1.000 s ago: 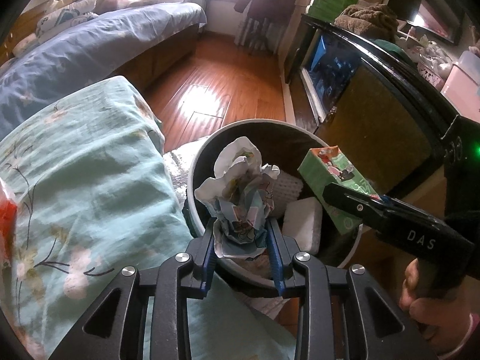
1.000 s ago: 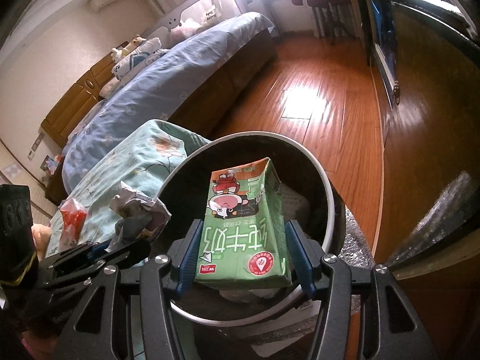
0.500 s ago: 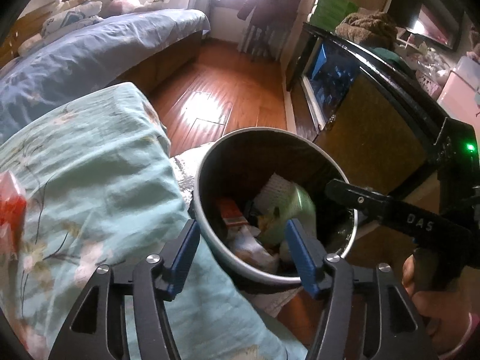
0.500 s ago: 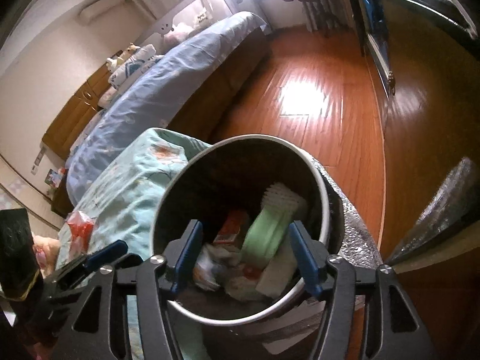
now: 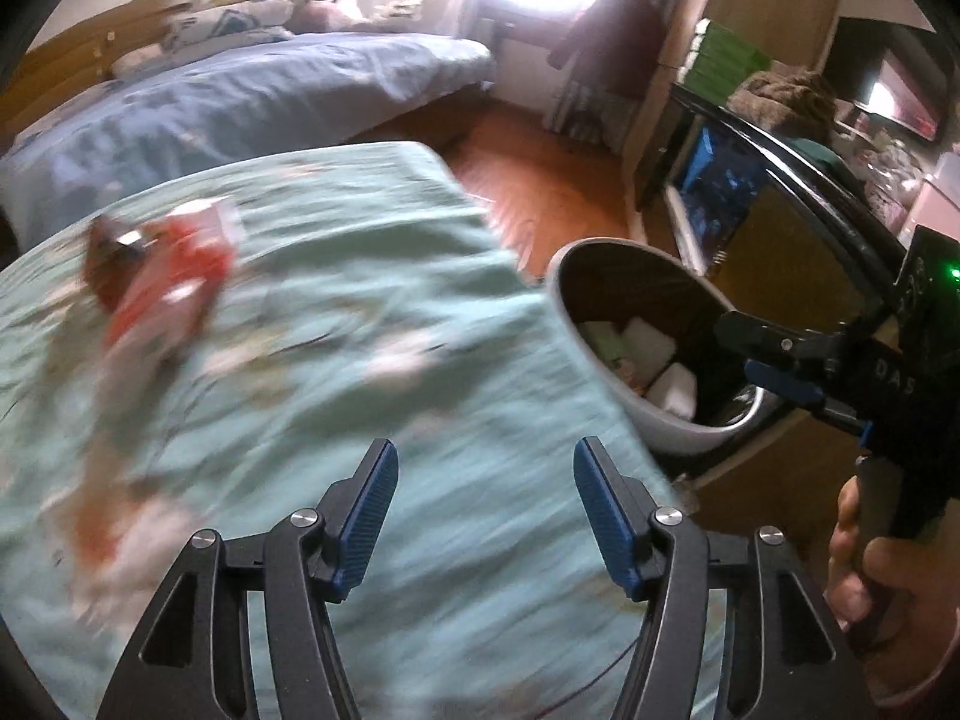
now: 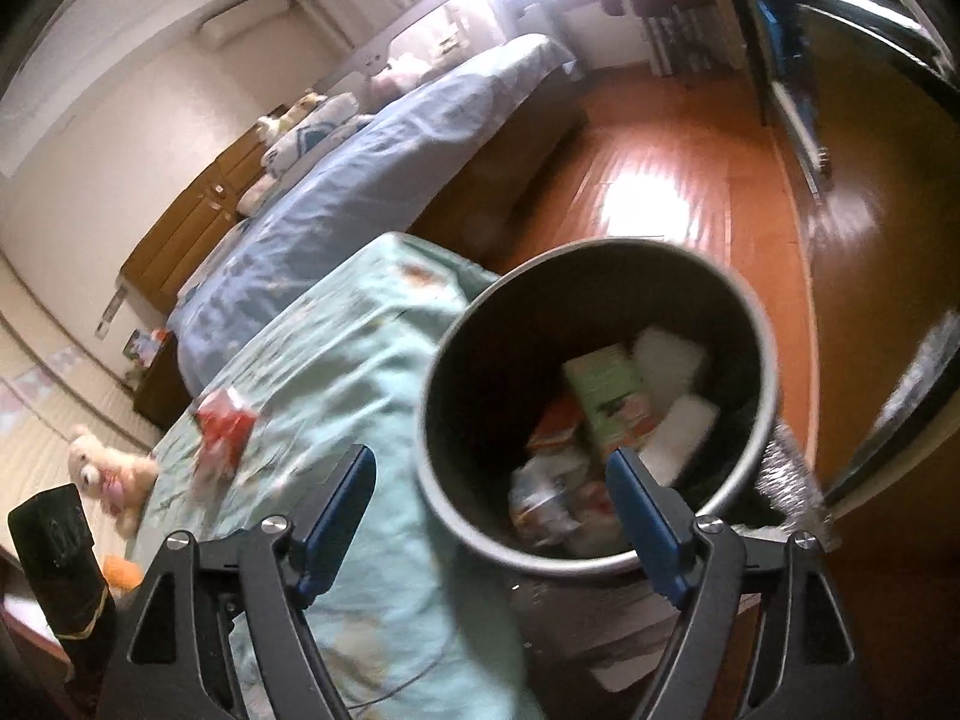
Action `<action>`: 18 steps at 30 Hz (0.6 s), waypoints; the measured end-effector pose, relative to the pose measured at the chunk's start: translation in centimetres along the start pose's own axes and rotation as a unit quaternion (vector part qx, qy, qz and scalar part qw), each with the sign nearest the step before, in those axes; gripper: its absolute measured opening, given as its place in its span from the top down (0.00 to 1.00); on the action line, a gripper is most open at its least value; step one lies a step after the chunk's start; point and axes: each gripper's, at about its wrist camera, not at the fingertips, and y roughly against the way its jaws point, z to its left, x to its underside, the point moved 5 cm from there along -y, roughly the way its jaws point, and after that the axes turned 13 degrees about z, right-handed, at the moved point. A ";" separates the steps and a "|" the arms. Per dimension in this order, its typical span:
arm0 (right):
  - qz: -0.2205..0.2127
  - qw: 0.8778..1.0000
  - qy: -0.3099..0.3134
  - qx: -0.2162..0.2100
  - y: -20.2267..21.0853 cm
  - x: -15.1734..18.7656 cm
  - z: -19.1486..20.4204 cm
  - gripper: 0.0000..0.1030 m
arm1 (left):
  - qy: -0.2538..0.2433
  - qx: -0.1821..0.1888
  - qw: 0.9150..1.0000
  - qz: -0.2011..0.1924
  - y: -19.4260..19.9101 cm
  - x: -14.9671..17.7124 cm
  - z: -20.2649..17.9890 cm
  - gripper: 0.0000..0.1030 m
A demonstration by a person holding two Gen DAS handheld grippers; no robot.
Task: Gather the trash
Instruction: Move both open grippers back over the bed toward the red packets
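My left gripper is open and empty, hanging over the teal flowered cloth. A red wrapper lies on that cloth, far left and blurred. The round grey bin stands to the right, with my right gripper over its far rim. In the right wrist view my right gripper hangs above the bin; its jaws are opening with nothing between them. A green milk carton, crumpled paper and white foam blocks lie inside. The red wrapper sits on the cloth to the left.
A bed with blue bedding stretches behind the cloth. Wooden floor lies beyond the bin. A dark glass-fronted cabinet stands close on the right. A plush toy lies at the far left. A hand holds the right tool.
Both grippers opened: the crumpled paper and the green carton dropped into the bin. My left gripper swung left over the cloth, and the right one drew back a little.
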 end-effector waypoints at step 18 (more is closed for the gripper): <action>0.047 0.993 0.099 -0.051 -4.9 4.0 12.6 0.22 | 0.114 -0.042 0.992 -0.039 8.2 6.7 10.6 0.41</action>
